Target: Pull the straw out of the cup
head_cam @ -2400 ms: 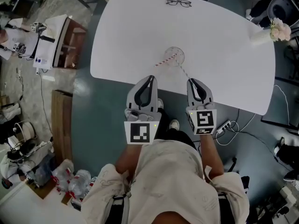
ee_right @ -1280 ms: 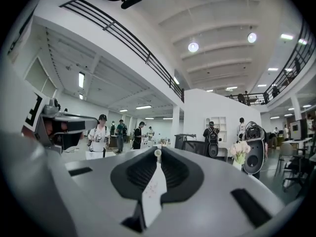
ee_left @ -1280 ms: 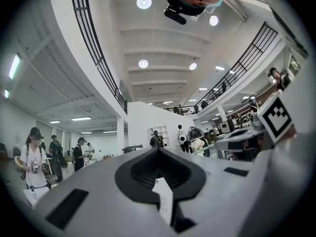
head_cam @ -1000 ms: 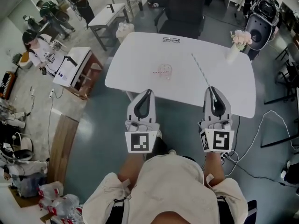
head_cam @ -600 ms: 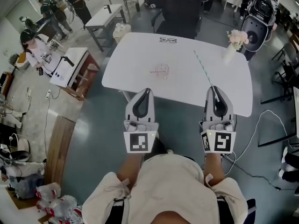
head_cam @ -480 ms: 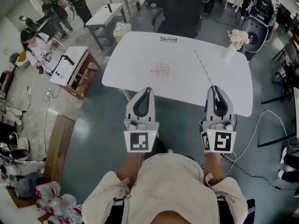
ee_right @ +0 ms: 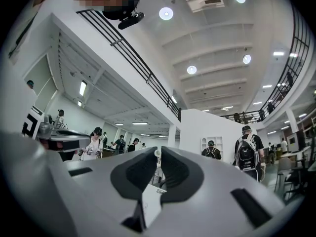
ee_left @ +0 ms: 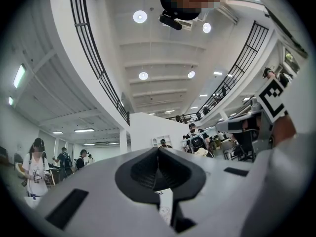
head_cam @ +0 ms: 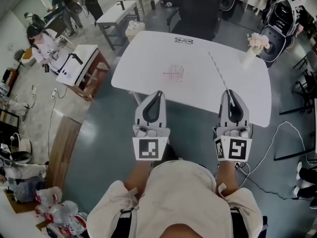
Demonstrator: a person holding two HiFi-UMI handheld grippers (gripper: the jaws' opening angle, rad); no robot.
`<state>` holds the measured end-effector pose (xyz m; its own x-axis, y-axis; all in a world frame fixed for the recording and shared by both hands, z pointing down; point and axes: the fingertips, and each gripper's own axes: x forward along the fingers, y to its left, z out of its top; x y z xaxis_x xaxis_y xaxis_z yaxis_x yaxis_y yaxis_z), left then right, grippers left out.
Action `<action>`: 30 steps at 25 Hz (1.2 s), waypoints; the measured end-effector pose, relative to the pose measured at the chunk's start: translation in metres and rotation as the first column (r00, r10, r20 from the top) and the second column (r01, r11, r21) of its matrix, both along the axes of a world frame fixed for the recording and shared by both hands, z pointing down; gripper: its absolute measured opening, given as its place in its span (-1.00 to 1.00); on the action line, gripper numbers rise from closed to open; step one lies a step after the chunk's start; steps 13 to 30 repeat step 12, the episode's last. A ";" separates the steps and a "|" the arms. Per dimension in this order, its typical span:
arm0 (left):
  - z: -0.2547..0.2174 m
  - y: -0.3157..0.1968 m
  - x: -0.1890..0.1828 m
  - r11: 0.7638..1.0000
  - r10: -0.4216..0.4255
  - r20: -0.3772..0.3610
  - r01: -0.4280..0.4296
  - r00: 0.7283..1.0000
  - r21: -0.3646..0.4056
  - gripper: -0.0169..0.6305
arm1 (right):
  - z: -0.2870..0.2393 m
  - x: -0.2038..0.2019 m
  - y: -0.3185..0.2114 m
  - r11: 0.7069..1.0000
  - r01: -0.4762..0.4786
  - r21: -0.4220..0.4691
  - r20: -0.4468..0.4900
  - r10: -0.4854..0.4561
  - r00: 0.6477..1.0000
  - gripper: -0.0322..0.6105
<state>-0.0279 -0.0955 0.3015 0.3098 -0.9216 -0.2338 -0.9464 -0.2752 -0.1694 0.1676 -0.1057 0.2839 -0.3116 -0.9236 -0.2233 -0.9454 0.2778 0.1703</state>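
Observation:
A clear cup (head_cam: 176,72) stands near the middle of the white table (head_cam: 148,68), with a red-and-white striped straw (head_cam: 170,74) lying across it. My right gripper (head_cam: 229,91) is raised well back from the table and shut on a thin pale striped straw (head_cam: 218,71) that sticks out ahead of its tips. In the right gripper view that straw's end (ee_right: 157,152) shows pinched between the jaws. My left gripper (head_cam: 158,92) is held level beside it, shut and empty, and its jaws (ee_left: 158,149) meet with nothing between them.
A pair of glasses (head_cam: 184,40) lies at the table's far edge and a vase of flowers (head_cam: 255,46) stands at its far right. An office chair (head_cam: 200,4) is behind the table. A cabinet (head_cam: 79,66), benches and several people are to the left.
Since the earliest frame the right gripper has drawn the pale straw out of the cup and back from the table. Over the last second both grippers barely moved.

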 end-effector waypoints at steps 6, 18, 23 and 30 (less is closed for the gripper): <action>-0.005 0.000 -0.014 0.999 -0.035 -0.012 0.035 0.999 0.006 -0.93 | -0.004 -0.012 -0.003 1.000 0.030 0.004 -0.006 -0.030 1.000 -0.83; 0.000 -0.008 -0.015 0.999 -0.048 -0.017 0.048 0.999 -0.017 -0.93 | 0.000 -0.014 -0.012 0.999 0.046 0.005 -0.011 -0.046 0.999 -0.83; 0.000 -0.008 -0.015 0.999 -0.048 -0.017 0.048 0.999 -0.017 -0.93 | 0.000 -0.014 -0.012 0.999 0.046 0.005 -0.011 -0.046 0.999 -0.83; 0.000 -0.008 -0.015 0.999 -0.048 -0.017 0.048 0.999 -0.017 -0.93 | 0.000 -0.014 -0.012 0.999 0.046 0.005 -0.011 -0.046 0.999 -0.83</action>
